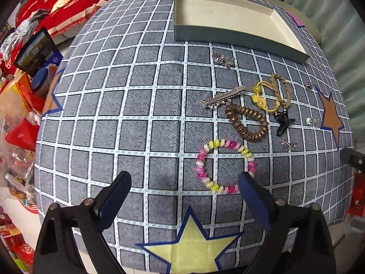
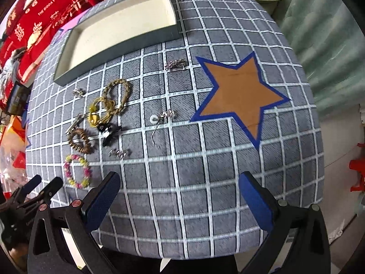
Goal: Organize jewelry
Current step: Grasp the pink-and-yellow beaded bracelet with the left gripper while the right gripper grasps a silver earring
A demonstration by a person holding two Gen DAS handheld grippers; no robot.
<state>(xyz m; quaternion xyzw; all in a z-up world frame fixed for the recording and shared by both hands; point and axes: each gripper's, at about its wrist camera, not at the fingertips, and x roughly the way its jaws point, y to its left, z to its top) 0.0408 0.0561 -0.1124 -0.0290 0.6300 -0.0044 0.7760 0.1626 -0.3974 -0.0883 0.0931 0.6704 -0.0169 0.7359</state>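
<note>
My left gripper (image 1: 184, 196) hangs wide open, empty, over the pink-and-yellow coil hair tie (image 1: 224, 166) near the table's front edge; it looks light and springy, so I'd pinch one side of the ring.

Black angular frames on left gripper (image 1: 184, 187) and right gripper (image 2: 179, 186), blue textured pads, round metal rivets

The tablecloth (image 1: 141, 118) looks like matt woven cloth with a rough, denim-like grain. The box (image 1: 228, 32) seems matt card, the hair clip (image 1: 224, 97) shiny metal, the pink-and-yellow coil bracelet (image 1: 224, 166) glossy plastic (the brown coil (image 1: 247, 123) duller), the braided band (image 1: 281, 90) rough cord
</note>
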